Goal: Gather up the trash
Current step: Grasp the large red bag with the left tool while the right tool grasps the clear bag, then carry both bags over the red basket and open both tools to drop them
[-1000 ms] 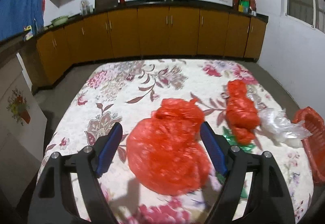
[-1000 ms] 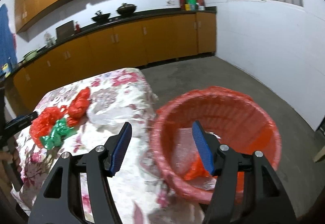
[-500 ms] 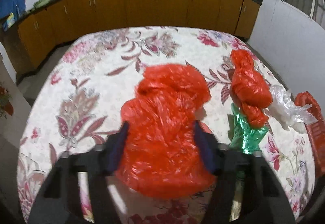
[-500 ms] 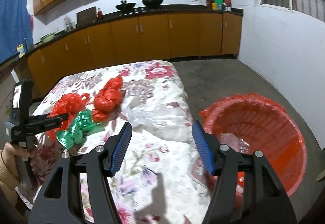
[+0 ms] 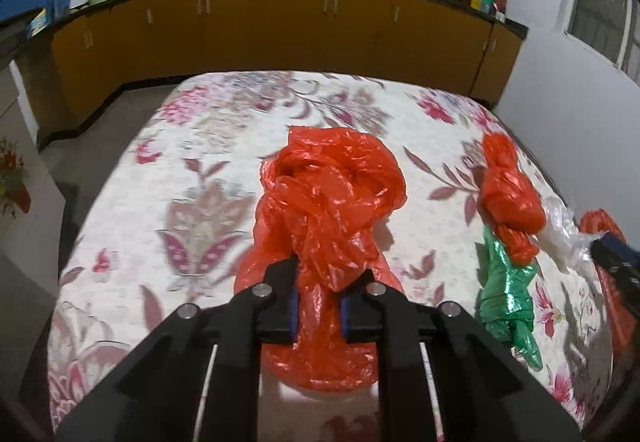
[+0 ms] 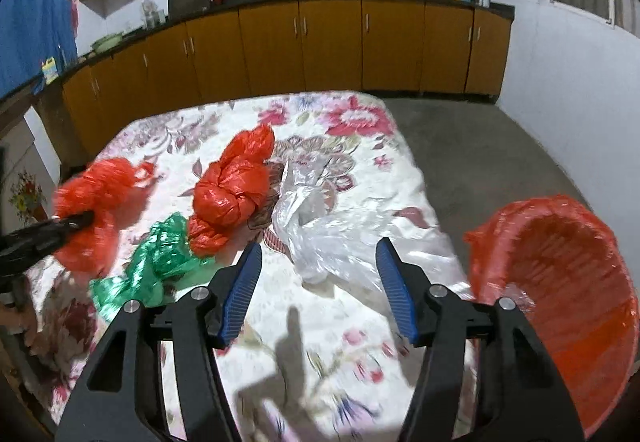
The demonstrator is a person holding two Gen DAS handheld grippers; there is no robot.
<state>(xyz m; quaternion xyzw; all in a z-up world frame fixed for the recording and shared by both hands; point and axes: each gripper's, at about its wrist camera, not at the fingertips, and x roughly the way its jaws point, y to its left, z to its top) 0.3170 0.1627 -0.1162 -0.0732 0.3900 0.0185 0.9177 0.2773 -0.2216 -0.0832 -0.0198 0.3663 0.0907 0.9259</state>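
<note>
My left gripper (image 5: 318, 282) pinches the near part of a large crumpled red plastic bag (image 5: 328, 193) on the floral tablecloth; its jaws are still closing and the blue pads press into the plastic. From the right wrist view the same bag (image 6: 96, 197) sits at the far left. My right gripper (image 6: 318, 258) hovers over the cloth, jaws closing a little with nothing gripped; a clear plastic bag (image 6: 332, 238) lies just beyond its fingertips. A knotted red bag (image 6: 232, 193) and a green bag (image 6: 160, 262) lie between the two grippers.
A basket lined with red plastic (image 6: 560, 282) stands on the floor off the table's right edge. The table (image 6: 360, 121) has bare floor to its right. Orange cabinets (image 6: 328, 49) under a dark counter with pots run along the back wall.
My left gripper moved forward over the large red bag and closed on it. My right gripper swung left from over the basket to above the table, facing the clear bag.
</note>
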